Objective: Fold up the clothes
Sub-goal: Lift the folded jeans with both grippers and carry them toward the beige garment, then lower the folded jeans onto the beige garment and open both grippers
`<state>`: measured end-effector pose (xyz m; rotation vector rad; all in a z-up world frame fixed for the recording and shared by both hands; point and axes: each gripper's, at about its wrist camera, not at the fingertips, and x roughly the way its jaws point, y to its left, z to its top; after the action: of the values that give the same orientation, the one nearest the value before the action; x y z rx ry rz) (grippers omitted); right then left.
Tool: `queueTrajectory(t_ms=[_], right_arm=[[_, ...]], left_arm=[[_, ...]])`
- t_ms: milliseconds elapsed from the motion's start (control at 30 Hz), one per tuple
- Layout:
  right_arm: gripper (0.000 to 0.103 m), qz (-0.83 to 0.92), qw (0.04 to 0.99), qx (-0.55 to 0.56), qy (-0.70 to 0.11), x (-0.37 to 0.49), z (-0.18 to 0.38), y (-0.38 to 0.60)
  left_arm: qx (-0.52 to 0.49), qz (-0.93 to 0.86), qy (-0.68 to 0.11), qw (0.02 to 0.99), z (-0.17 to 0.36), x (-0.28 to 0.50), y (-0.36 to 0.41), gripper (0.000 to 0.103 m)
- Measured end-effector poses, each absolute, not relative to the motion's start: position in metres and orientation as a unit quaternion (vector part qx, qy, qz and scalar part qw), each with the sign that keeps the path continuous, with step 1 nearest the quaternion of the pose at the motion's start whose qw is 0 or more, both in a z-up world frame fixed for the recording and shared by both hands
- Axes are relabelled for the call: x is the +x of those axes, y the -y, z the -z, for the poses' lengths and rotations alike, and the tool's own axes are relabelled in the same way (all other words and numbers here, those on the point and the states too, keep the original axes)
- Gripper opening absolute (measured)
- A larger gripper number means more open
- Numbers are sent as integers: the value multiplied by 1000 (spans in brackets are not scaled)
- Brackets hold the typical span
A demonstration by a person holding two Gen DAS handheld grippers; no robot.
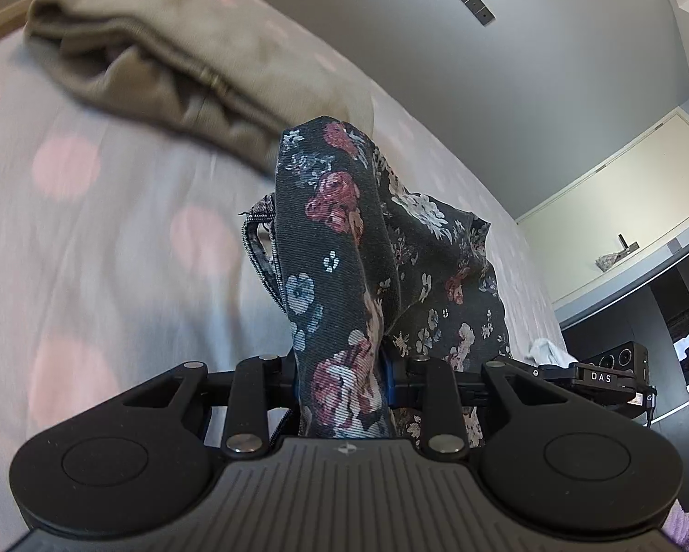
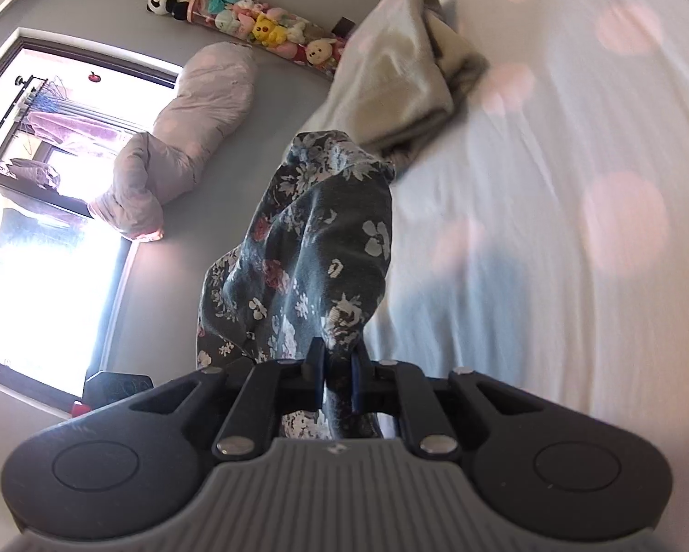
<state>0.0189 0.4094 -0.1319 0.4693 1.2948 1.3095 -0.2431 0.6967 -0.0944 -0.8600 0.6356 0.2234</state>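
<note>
A dark floral garment [image 1: 344,253] hangs bunched in the air above the bed. My left gripper [image 1: 342,379] is shut on a thick fold of it. The other part of the same floral garment [image 2: 307,248] rises in front of the right wrist camera, and my right gripper [image 2: 337,368] is shut on it, the cloth pinched between the two black fingers. A beige garment [image 1: 160,55] lies crumpled on the bed behind the floral one, also seen as the beige garment [image 2: 413,87] in the right wrist view.
The bed sheet [image 1: 91,230] is pale with pink dots. A rolled duvet [image 2: 178,138] leans by the window [image 2: 45,230]. A row of plush toys [image 2: 252,23] lines the wall. A white cupboard [image 1: 620,184] and dark shelves [image 1: 657,368] stand on the right.
</note>
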Motion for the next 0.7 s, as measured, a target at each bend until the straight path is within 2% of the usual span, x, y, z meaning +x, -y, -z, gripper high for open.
queueTrajectory(t_ms=[300, 500, 700], right_arm=[[13, -574, 592, 216, -523, 125, 99, -514], [13, -587, 613, 191, -494, 186, 83, -579], [13, -578, 641, 157, -481, 216, 97, -630]], left_arm=[[-355, -122, -292, 880, 45, -137, -785, 27], [-331, -132, -282, 891, 45, -77, -839, 26], [-285, -159, -303, 895, 57, -35, -865, 26]])
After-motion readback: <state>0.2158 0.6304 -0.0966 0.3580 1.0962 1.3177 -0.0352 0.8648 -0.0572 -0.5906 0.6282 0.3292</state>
